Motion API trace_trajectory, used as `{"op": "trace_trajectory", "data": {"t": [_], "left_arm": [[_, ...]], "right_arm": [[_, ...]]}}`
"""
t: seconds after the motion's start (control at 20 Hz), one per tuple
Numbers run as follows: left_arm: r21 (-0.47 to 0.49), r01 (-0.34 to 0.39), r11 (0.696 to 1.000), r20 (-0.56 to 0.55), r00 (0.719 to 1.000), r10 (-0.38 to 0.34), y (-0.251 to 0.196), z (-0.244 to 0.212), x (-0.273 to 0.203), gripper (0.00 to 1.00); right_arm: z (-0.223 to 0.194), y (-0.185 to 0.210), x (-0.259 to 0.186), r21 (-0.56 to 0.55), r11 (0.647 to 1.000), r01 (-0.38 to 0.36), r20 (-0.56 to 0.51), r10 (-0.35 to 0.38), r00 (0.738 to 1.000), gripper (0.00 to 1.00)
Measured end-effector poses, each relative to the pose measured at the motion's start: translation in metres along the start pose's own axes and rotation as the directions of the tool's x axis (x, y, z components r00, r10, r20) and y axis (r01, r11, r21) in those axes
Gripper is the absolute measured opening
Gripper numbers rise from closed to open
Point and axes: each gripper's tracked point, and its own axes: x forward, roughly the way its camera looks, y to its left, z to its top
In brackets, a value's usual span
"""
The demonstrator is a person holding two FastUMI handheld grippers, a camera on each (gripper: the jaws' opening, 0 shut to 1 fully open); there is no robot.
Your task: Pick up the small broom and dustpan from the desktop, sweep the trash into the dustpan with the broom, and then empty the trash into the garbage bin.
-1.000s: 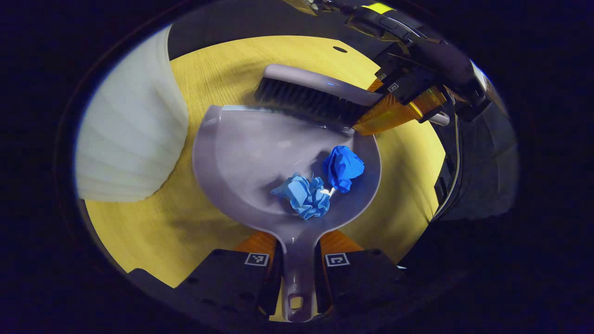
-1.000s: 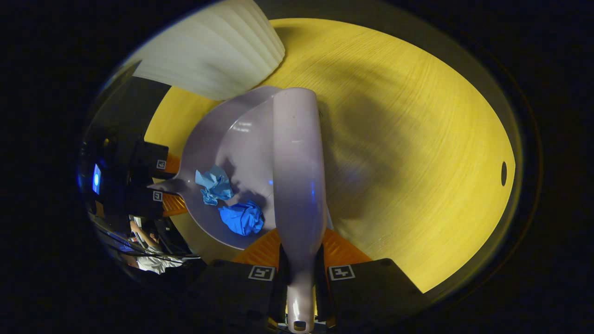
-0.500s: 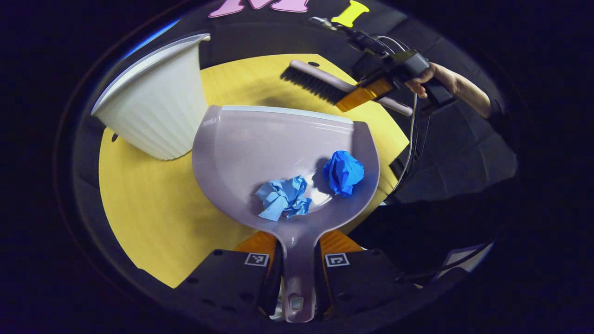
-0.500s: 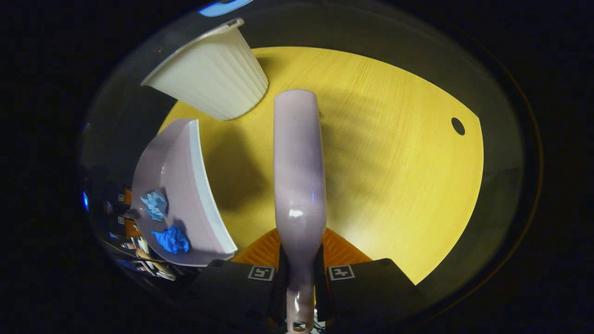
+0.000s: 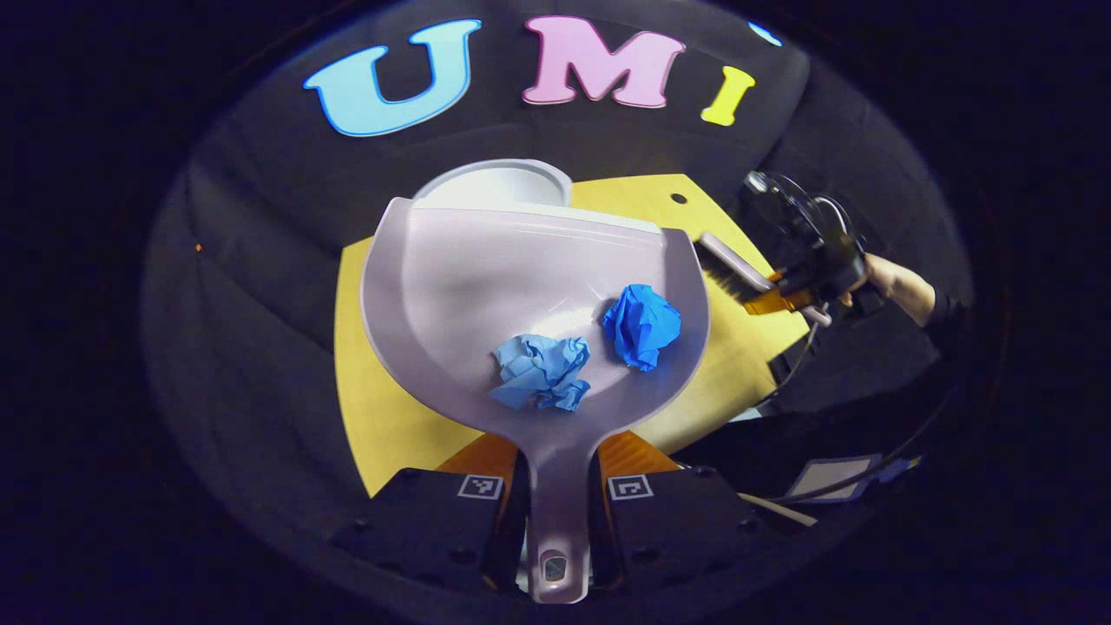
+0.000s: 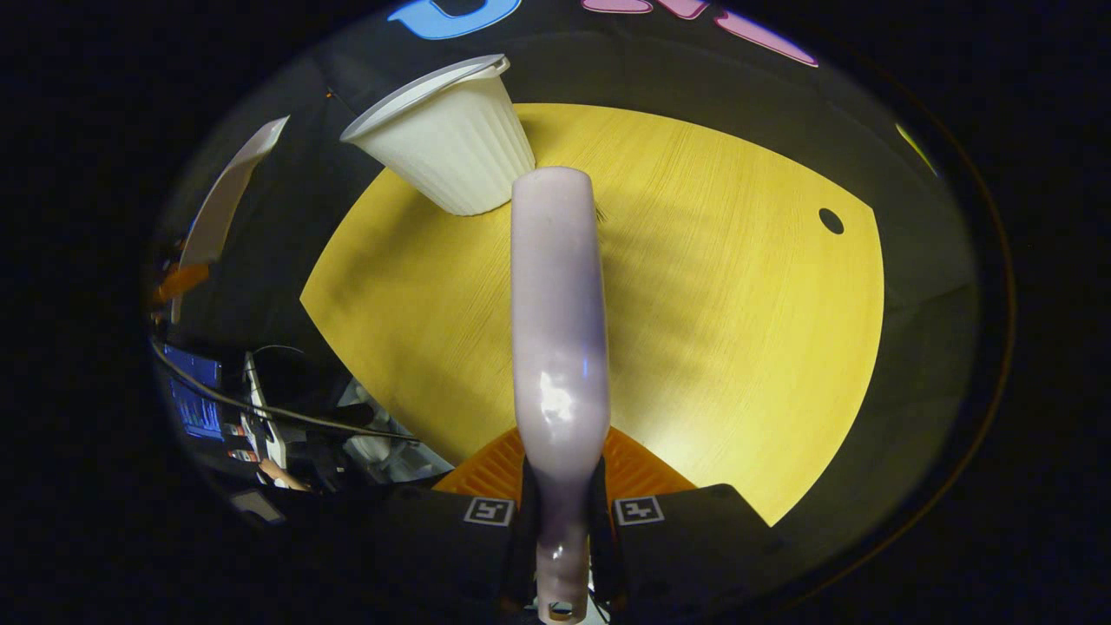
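Note:
My left gripper (image 5: 560,486) is shut on the handle of the grey dustpan (image 5: 486,278), which hangs in the air above the yellow table (image 5: 382,417). Two crumpled blue paper balls, one light (image 5: 540,371) and one darker (image 5: 642,325), lie in the pan. The white ribbed garbage bin (image 5: 495,182) stands just beyond the pan's front lip. My right gripper (image 6: 560,503) is shut on the broom (image 6: 557,321), seen from its grey back. Off to the right in the left gripper view, the broom (image 5: 729,273) shows with a hand (image 5: 885,278) behind it.
The bin (image 6: 447,152) stands at the far left edge of the table (image 6: 738,347) in the right gripper view. A round cable hole (image 6: 831,220) sits at the far right. Cables and a screen (image 6: 195,404) lie beyond the table's left side.
The dustpan has been lifted off the table and carried toward the bin with both paper balls in it. The broom has drawn away to the right, clear of the pan.

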Motion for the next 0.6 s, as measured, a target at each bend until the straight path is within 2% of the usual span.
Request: {"op": "trace_trajectory", "data": {"t": [0.15, 0.25, 0.3, 0.45, 0.5, 0.6], "left_arm": [[0.054, -0.155, 0.986, -0.044, 0.986, 0.158, 0.021, 0.033, 0.035, 0.28], [0.162, -0.241, 0.957, -0.091, 0.962, 0.258, -0.019, 0.016, 0.048, 0.27], [0.212, -0.277, 0.937, -0.122, 0.944, 0.306, -0.033, 0.030, 0.043, 0.28], [0.342, -0.312, 0.886, -0.206, 0.895, 0.395, -0.075, 0.038, 0.058, 0.28], [0.398, -0.318, 0.860, -0.214, 0.880, 0.424, -0.092, 0.047, 0.065, 0.28], [0.536, -0.314, 0.784, -0.216, 0.847, 0.486, -0.136, 0.052, 0.073, 0.27]], "right_arm": [[-0.005, 0.012, 0.004, 0.045, 0.998, -0.039, 0.021, 0.038, 0.999, 0.28], [-0.011, 0.019, 0.007, 0.061, 0.996, -0.069, 0.028, 0.068, 0.997, 0.28], [-0.014, 0.020, 0.009, 0.074, 0.995, -0.071, 0.035, 0.069, 0.997, 0.28], [-0.027, 0.014, 0.011, 0.114, 0.992, -0.063, 0.041, 0.058, 0.997, 0.28], [-0.029, 0.012, 0.011, 0.128, 0.990, -0.066, 0.051, 0.060, 0.997, 0.28], [-0.036, 0.008, 0.011, 0.161, 0.985, -0.068, 0.058, 0.060, 0.997, 0.28]]}}
